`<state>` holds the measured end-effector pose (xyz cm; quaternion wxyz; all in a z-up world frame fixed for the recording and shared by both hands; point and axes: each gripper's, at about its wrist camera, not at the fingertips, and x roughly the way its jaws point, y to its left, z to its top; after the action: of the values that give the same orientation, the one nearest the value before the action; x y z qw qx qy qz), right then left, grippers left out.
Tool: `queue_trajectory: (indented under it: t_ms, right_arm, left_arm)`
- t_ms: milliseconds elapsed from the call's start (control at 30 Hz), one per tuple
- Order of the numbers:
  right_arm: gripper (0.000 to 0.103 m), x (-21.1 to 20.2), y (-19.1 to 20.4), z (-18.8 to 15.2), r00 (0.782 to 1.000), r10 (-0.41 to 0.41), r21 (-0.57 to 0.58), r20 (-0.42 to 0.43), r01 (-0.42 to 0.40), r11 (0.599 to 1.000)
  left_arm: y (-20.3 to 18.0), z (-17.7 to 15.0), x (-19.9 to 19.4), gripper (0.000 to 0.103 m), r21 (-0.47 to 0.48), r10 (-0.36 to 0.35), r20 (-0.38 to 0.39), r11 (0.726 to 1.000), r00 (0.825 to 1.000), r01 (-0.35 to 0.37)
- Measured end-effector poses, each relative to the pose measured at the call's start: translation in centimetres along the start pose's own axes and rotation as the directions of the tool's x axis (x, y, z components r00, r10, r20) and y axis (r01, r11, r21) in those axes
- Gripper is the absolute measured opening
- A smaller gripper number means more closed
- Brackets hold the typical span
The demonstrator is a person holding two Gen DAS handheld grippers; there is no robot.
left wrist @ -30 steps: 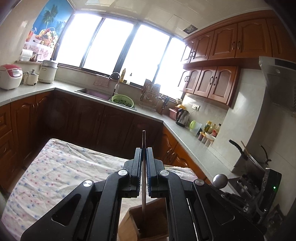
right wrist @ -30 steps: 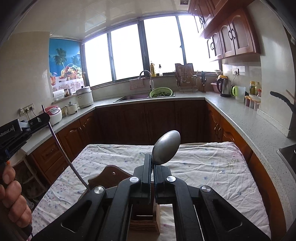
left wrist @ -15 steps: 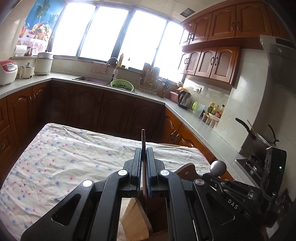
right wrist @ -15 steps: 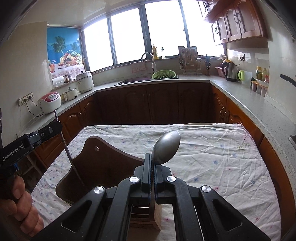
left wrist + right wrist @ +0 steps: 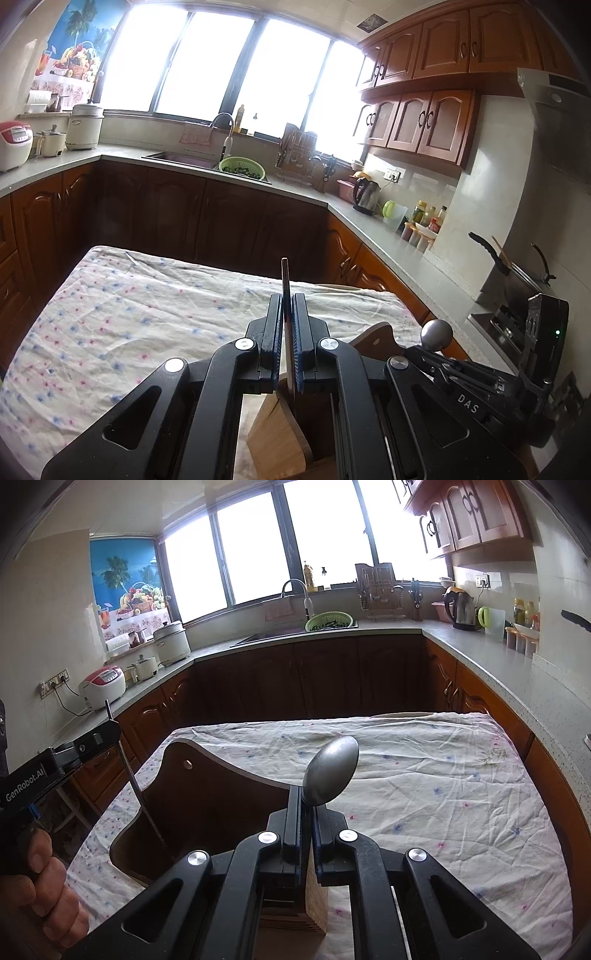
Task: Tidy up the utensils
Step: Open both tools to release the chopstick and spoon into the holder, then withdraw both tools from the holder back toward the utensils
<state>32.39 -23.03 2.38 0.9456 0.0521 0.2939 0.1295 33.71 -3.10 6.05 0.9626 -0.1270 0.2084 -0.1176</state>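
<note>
A thin metal utensil (image 5: 285, 280), seen edge-on, is clamped in the left tool (image 5: 287, 306); its lower end runs down into the wooden holder (image 5: 280, 439) at the near edge of the surface (image 5: 147, 317), which is covered w/ a floral cloth. A spoon (image 5: 331, 771) is pinched by the handle in the right tool (image 5: 308, 805), bowl up, over the holder; its jaws have just been opening slightly, spoon betw. them. The holder's tall dark back is seen to the left. A hand (image 5: 40, 893) is seen on the left tool's grip.
</note>
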Motion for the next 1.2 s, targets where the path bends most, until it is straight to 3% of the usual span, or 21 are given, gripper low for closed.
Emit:
queue_trajectory:
  t_ms: [200,300,367,433,467,633,700,867,1200]
  right_arm:
    - [0.009,-0.5,0.0,0.0,1.000,0.002,0.011,0.001,-0.002,1.000]
    - [0.015,-0.8,-0.2,0.1,1.000,-0.007,0.017,0.001,0.007,1.000]
    - [0.026,-1.0,-0.5,0.1,1.000,-0.010,0.023,0.001,0.010,1.000]
    - [0.031,-1.2,-0.7,0.0,1.000,-0.009,0.034,0.002,0.009,0.999]
    - [0.035,-1.4,-0.8,-0.1,1.000,-0.004,0.042,0.001,0.004,0.999]
    - [0.067,-2.8,-1.4,-1.0,1.000,0.022,0.093,0.015,-0.023,0.995]
    - [0.080,-3.6,-1.5,-1.5,0.999,0.032,0.106,0.022,-0.034,0.994]
    - [0.093,-5.7,-1.3,-2.6,0.997,0.062,0.133,0.038,-0.066,0.989]
    - [0.097,-10.8,-0.4,-4.9,0.993,0.086,0.161,0.084,-0.099,0.982]
  left_arm:
    - [0.2,0.3,0.1,0.006,-0.003,0.006,-0.016,1.000,1.000,-0.006]
    - [0.5,0.2,0.4,0.017,-0.017,0.011,-0.037,1.000,0.999,-0.011]
    - [0.7,0.1,0.3,0.033,-0.026,0.015,-0.039,1.000,0.999,-0.016]
    - [0.9,0.0,-0.1,0.040,-0.030,0.019,-0.038,0.999,0.999,-0.021]
    - [0.9,0.0,-0.3,0.048,-0.031,0.022,-0.040,0.999,0.999,-0.024]
    - [1.2,-0.4,-2.1,0.087,-0.041,0.047,-0.033,0.998,0.998,-0.048]
    - [1.3,-0.5,-3.1,0.089,-0.045,0.047,-0.023,0.998,0.999,-0.048]
    - [1.8,-1.3,-5.8,0.093,-0.062,0.040,-0.034,0.997,0.999,-0.042]
    - [2.2,-3.7,-12.7,0.095,-0.083,0.036,-0.027,0.996,0.999,-0.039]
